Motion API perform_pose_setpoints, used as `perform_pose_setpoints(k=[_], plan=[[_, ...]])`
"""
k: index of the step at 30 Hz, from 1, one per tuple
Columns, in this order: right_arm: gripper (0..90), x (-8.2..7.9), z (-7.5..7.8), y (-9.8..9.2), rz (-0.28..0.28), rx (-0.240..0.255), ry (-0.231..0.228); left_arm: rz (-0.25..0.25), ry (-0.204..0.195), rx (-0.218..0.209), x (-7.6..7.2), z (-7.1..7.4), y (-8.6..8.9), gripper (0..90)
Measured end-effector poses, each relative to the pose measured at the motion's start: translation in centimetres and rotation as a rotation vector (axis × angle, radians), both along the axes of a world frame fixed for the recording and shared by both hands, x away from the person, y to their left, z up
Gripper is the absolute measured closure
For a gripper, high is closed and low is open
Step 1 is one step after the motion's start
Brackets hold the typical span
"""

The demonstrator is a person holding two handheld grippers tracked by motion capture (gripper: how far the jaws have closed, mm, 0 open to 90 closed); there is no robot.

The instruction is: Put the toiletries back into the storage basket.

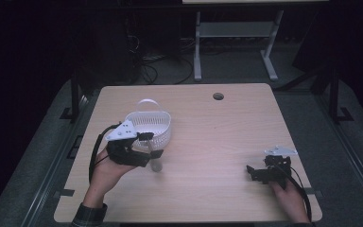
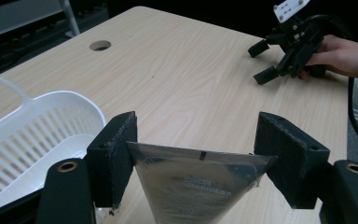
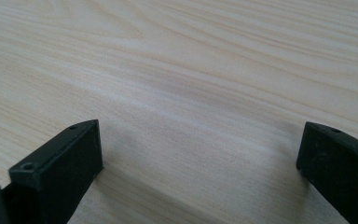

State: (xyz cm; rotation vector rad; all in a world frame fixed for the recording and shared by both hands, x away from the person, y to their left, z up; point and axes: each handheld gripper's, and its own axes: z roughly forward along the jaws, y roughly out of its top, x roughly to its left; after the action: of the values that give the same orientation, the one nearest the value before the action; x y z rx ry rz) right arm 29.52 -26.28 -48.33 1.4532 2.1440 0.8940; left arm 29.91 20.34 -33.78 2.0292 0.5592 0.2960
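One silvery tube (image 2: 200, 186) sits clamped by its flat end in my left gripper (image 2: 200, 154), just beside the white basket (image 1: 163, 124), not yet inside; my right gripper (image 1: 257, 173) rests apart, empty.

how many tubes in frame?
1. The tube is clamped by its flat crimped end in the left tongs, beside the white basket. More could lie hidden inside the basket.
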Motion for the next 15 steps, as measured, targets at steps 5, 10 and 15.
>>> perform_pose_setpoints(k=[5, 10, 15], plan=[[0.0, 0.0, 0.0, 0.0, 0.000, 0.000, 0.000, 0.022, -0.005, -0.003, 0.0, 0.2, 0.8, 29.9], [0.0, 0.0, 0.0, 0.0, 0.000, 0.000, 0.000, 0.062, -0.009, 0.008, 0.2, 0.4, 1.7, 29.9], [0.0, 0.0, 0.0, 0.0, 0.000, 0.000, 0.000, 0.086, -0.005, 0.007, 0.4, 0.4, 2.3, 29.9]])
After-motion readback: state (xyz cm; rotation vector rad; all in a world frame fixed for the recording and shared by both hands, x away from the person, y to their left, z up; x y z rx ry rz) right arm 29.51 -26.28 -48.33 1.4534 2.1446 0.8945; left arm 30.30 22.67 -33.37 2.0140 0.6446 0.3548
